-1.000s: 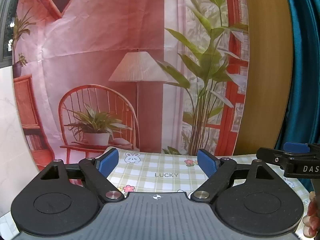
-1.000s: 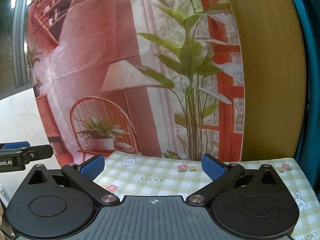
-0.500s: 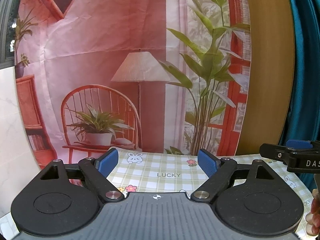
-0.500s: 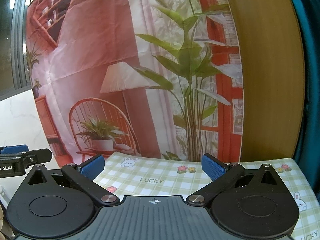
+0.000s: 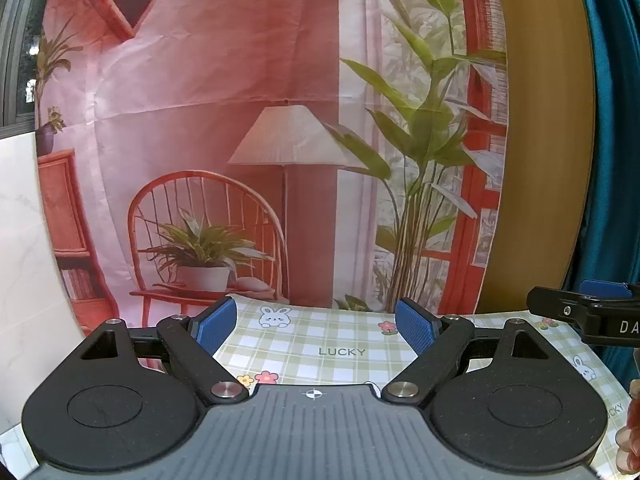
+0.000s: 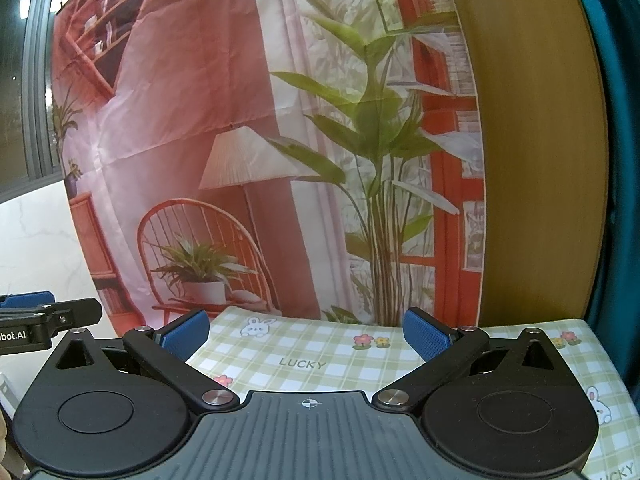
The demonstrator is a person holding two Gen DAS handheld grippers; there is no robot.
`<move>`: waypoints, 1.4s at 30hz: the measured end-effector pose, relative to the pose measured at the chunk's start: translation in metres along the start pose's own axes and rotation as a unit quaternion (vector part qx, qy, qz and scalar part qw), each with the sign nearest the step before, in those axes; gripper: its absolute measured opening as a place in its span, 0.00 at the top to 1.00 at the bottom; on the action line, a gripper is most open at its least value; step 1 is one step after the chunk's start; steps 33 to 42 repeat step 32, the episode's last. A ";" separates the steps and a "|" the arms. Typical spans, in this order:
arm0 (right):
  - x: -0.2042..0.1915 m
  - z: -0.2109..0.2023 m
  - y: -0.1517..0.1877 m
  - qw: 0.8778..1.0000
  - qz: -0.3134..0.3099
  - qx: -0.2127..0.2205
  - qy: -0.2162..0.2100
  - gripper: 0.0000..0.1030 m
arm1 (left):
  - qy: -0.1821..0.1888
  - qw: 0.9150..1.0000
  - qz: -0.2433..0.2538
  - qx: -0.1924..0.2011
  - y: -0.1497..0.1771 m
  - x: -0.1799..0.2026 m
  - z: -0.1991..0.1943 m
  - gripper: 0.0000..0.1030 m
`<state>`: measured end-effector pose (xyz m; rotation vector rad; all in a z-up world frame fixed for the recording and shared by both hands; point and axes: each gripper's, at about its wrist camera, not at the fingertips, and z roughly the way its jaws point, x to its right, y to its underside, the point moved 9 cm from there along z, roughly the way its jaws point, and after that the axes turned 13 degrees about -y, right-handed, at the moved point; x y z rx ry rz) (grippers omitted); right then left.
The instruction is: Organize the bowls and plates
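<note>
Left wrist view puts our left gripper (image 5: 316,322) low in the centre of the frame, its blue pads (image 5: 414,326) spread wide with nothing between them but a bare stretch of the checked tablecloth (image 5: 336,350) printed with rabbits, flowers and the word LUCKY. At the right edge of that frame our right gripper (image 5: 592,310) pokes in, only partly seen, with a few fingertips (image 5: 632,432) of the hand below it. From the right wrist view we see the right gripper's own pads (image 6: 426,338) parted just as widely and gripping nothing, while the tip of the left gripper shows at the left edge, midway down. Filling the upper part of both frames is a hung backdrop (image 5: 224,112) printed with a lamp, a chair and leafy plants; a wooden panel (image 6: 536,140) and a teal curtain (image 5: 616,160) stand to its right. We find no plate or bowl in either frame, so we cannot say where they sit; we judge they lie below the lower edge of the frames, hidden under the gripper bodies, or off to a side. We judge the task has not begun: both tools hover level over the cloth as if at a start pose. The next move, as we read it, calls for tipping the grippers downward to bring the crockery into sight before choosing a rim to pinch. Most of the near tabletop is blocked by the black housings.
</note>
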<state>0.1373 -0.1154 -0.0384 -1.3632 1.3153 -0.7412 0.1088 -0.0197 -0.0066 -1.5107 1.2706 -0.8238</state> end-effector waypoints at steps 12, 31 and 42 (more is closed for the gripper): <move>0.001 0.000 0.001 1.000 0.000 0.000 0.000 0.00 | -0.001 1.000 -0.002 0.001 -0.001 -0.002 0.000 0.14; 0.001 -0.003 -0.002 1.000 0.000 0.001 0.000 0.00 | -0.003 1.000 -0.003 0.002 -0.002 -0.004 -0.001 0.14; 0.001 -0.003 -0.002 1.000 -0.001 0.001 0.001 0.00 | -0.003 1.000 -0.003 0.002 -0.002 -0.004 -0.001 0.14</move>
